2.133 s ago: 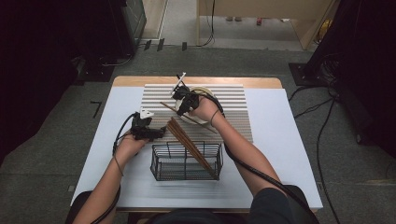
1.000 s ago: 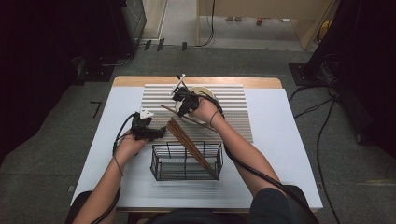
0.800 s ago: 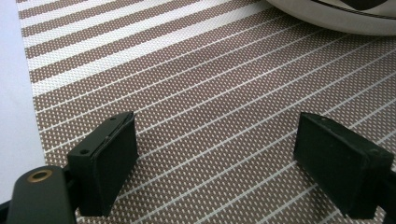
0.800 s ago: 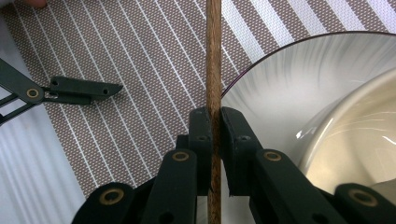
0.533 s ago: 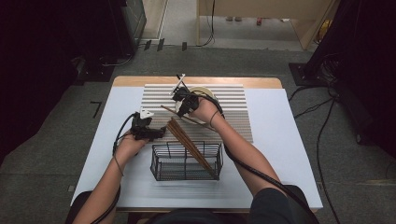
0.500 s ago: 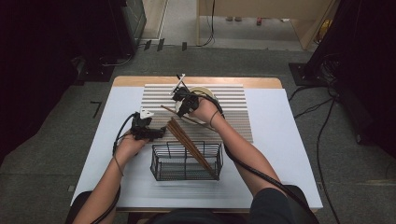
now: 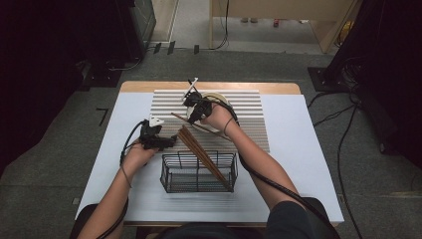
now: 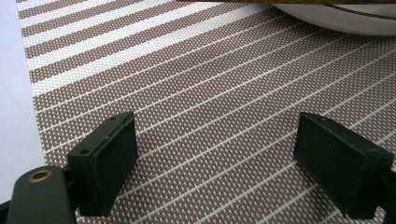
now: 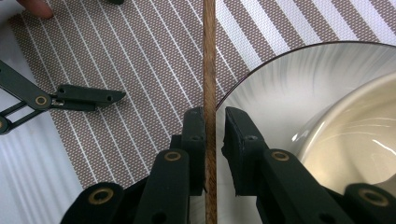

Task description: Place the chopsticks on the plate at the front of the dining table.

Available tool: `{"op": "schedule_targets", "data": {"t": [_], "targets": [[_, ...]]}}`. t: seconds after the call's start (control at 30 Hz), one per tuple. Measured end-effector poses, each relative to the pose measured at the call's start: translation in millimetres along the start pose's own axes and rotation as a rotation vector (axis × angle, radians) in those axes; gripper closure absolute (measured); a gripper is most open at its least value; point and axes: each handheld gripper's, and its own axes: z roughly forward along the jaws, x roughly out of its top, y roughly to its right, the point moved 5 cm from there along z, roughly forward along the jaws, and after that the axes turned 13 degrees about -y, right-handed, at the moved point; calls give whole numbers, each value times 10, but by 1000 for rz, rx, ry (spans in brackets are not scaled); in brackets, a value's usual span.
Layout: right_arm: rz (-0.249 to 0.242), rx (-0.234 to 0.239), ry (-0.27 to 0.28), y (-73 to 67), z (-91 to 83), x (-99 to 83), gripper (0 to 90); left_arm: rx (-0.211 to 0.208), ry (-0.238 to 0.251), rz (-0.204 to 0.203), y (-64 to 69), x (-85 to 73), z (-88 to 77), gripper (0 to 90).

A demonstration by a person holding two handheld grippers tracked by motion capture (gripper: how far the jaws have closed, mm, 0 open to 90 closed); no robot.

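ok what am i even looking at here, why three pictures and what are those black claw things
A person sits at a table and holds a hand-operated two-jaw gripper in each hand; there is no robot arm.

The high view looks down from above. The other two pictures come from small cameras riding on each gripper, looking along its black jaws.

On the table lies a striped placemat. On it stands a white plate with a bowl on top. In front is a black wire basket with brown chopsticks leaning out of it.

The right gripper has its jaws around a single chopstick beside the plate. The left gripper is open over the placemat, holding nothing.
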Motion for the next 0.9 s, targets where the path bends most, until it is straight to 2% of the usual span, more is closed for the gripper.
{"op": "schedule_targets", "data": {"t": [0.17,0.4,0.43,0.6,0.63,0.9], "targets": [[2,0,6,6,-31,-7,764,0,0,0,0,0,0,139],[13,37,45,-6,-98,-24,693,-1,0,0,-1,0,0,139],[8,54,60,-21,-122,-37,644,-1,1,0,0,0,0,139],[-13,80,86,-63,-159,-54,568,0,-1,2,-2,-2,-1,139],[-25,87,98,-89,-179,-63,524,-1,-2,2,-1,-2,-2,139],[-34,116,114,-141,-217,-103,475,0,-1,2,-1,-2,-1,139]]}}
